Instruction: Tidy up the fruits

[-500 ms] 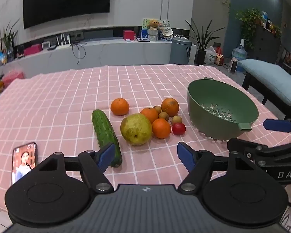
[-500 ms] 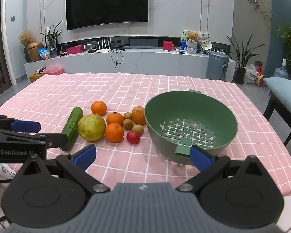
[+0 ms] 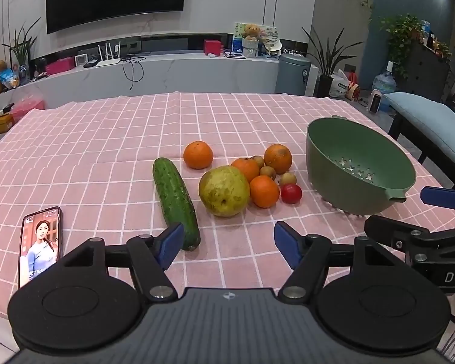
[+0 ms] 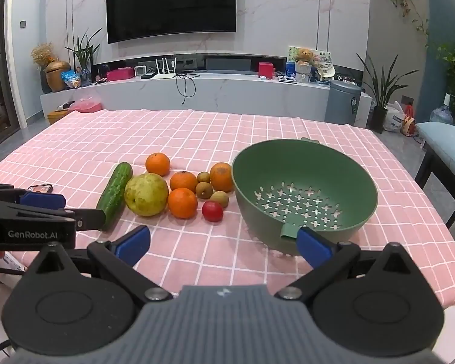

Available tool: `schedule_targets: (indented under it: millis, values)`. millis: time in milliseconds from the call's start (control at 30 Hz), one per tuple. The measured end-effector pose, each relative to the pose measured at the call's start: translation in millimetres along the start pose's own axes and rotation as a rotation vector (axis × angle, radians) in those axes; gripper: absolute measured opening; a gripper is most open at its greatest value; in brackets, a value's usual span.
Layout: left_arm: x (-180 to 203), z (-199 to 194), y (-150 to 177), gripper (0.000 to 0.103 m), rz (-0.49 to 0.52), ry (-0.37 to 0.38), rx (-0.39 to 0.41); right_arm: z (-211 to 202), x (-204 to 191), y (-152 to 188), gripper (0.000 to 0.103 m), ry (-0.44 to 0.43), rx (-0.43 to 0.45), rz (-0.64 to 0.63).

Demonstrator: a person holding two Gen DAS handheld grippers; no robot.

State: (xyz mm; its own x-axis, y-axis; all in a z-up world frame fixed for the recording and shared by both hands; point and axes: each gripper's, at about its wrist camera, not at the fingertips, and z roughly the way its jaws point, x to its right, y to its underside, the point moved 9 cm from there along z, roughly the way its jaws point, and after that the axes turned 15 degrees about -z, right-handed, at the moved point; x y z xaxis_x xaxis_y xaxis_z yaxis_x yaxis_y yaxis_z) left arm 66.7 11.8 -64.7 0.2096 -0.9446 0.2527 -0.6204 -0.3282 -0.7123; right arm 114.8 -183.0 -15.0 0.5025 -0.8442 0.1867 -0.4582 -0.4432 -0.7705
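Observation:
A heap of fruit lies mid-table on the pink checked cloth: a big yellow-green pear (image 3: 224,190) (image 4: 146,194), several oranges (image 3: 198,154) (image 4: 183,202), small brown fruits (image 4: 204,189), a red tomato (image 3: 291,193) (image 4: 212,211) and a cucumber (image 3: 175,202) (image 4: 114,194) on the left. An empty green colander (image 3: 359,163) (image 4: 305,194) stands right of them. My left gripper (image 3: 229,242) is open and empty, just short of the cucumber's near end. My right gripper (image 4: 224,244) is open and empty, in front of the colander.
A phone (image 3: 40,244) with a lit screen lies near the table's front left edge. A blue cushioned bench (image 3: 427,121) stands beyond the right edge. A TV console (image 4: 197,91) runs along the back wall.
Both grippers have moved slightly forward toward the fruit and colander. Nothing on the table has moved.

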Motion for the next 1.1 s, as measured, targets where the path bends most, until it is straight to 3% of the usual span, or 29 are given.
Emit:
schedule_targets:
  millis: [1100]
  values:
    - [4.5,-1.3,2.2,0.079,0.053,0.005,0.04,-1.5,-0.7,1.2,0.099,-0.007,0.003,-0.007]
